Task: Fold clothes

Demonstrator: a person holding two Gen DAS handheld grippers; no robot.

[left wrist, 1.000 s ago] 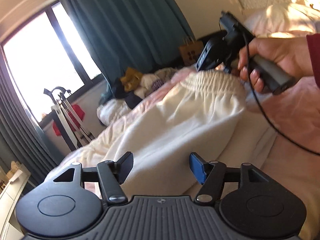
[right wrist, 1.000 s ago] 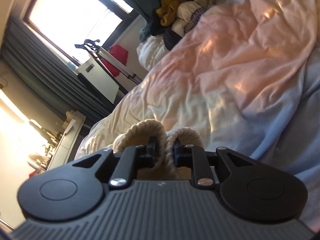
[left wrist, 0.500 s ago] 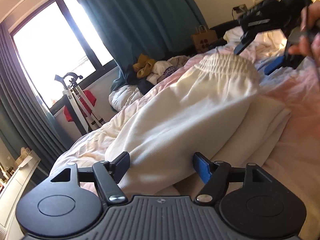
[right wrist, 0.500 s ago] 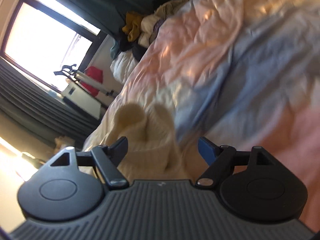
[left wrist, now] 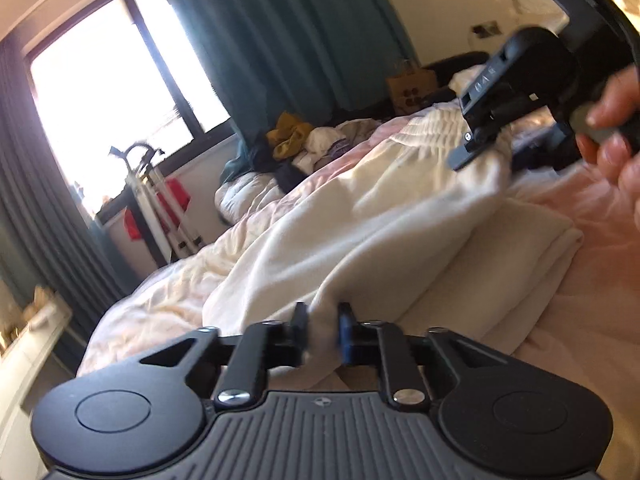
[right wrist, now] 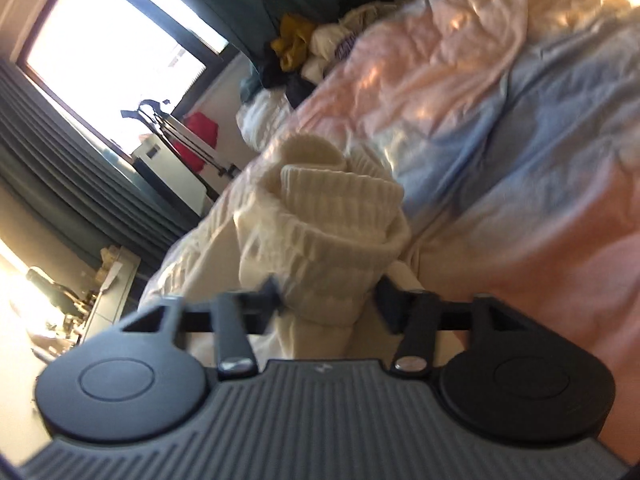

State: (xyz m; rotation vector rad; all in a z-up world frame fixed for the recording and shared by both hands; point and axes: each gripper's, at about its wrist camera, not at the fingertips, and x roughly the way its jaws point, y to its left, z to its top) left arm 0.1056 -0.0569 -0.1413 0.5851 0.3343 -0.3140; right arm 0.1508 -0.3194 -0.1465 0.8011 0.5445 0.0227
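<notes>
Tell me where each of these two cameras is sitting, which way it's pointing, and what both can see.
Left wrist: on the left gripper, looking along the bed toward the window; it pinches the cream trousers, with the right gripper and hand ahead.
Right wrist: on the right gripper, facing the same window; its jaws have just been closing around the ribbed waistband.
Shared: trousers, bed, window, clothes pile.

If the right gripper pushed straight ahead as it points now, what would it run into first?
The cream sweatpants: the right gripper has just been closing, with their ribbed waistband bunched between its jaws. Beyond that lies the duvet, though depth is unclear.
</notes>
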